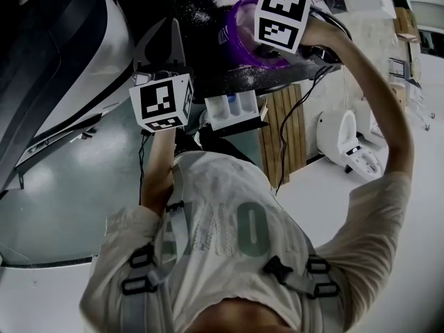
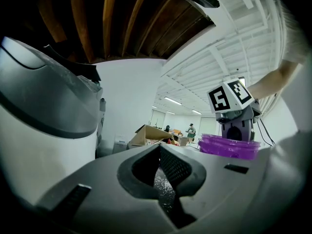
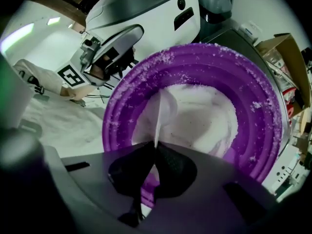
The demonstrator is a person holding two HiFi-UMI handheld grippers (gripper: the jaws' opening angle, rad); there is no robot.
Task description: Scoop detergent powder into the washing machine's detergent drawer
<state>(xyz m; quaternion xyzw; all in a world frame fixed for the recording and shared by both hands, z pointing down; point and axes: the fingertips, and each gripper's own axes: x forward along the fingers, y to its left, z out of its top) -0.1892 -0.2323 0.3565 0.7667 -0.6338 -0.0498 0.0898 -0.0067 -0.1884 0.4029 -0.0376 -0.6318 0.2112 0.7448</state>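
Right gripper (image 3: 156, 147) pinches white scoop (image 3: 161, 113) in purple tub (image 3: 263, 116), frame centre; best lifted level, slowly; left gripper (image 2: 160, 149), jaws together, holds nothing.

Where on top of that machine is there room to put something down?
Only the powder-dusted dark strip between the left hand-held gripper and the purple tub. Crowded: the drawer, and the tub, holding the scoop.

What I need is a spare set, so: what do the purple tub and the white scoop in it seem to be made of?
Purple tub: probably moulded plastic, glossy and slightly translucent, with stepped rings in the wall and a rim flecked with powder. Scoop: likely thin white plastic, with light showing through its bowl. Powder dusts it, so the finish is unclear.
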